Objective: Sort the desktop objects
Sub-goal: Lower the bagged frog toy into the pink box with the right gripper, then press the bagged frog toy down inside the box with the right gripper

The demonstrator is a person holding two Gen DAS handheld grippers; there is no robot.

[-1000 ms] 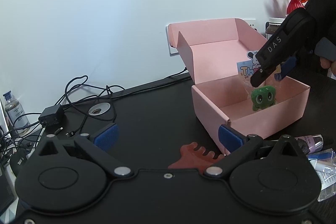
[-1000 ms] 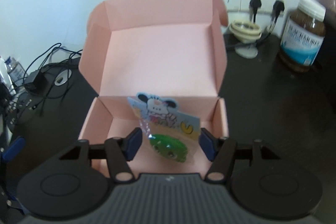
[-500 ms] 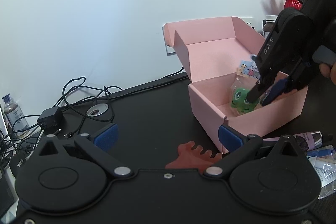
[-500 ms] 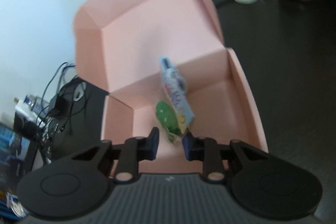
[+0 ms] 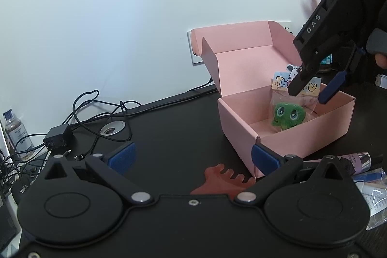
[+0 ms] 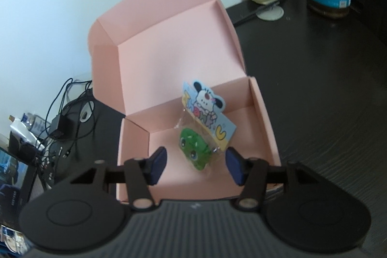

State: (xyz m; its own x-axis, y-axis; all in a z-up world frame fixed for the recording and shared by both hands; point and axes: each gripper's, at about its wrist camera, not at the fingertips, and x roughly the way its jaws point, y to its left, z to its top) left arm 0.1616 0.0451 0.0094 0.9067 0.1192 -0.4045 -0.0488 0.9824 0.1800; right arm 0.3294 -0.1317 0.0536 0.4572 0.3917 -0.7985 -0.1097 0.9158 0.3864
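right gripper (image 6: 194, 162) sits over the pink box (image 6: 266, 117), pointing steeply down into it, jaws opening. the bagged green toy (image 6: 193, 144) lies between the blue pads but neither pad presses on it, so i read this as a release: toy is in the box, leaning toward the right wall, header card (image 6: 208, 110) up toward the open lid. makes sense to let go low inside the walls so the bag can't slide off the desk.

left gripper (image 5: 193, 156) hangs open and empty, low over the black desk (image 5: 169, 127) just in front of the box's near corner. nothing between its pads. the reddish comb (image 5: 222, 181) lies right under it, touching or nearly touching the box wall (can't tell which), likely the next pick.

more unsorted stuff to the right of the box: a purple tube (image 5: 355, 161) and a clear packet (image 5: 377, 190). cables and the charger (image 5: 58, 137) at left look like clutter, not targets.
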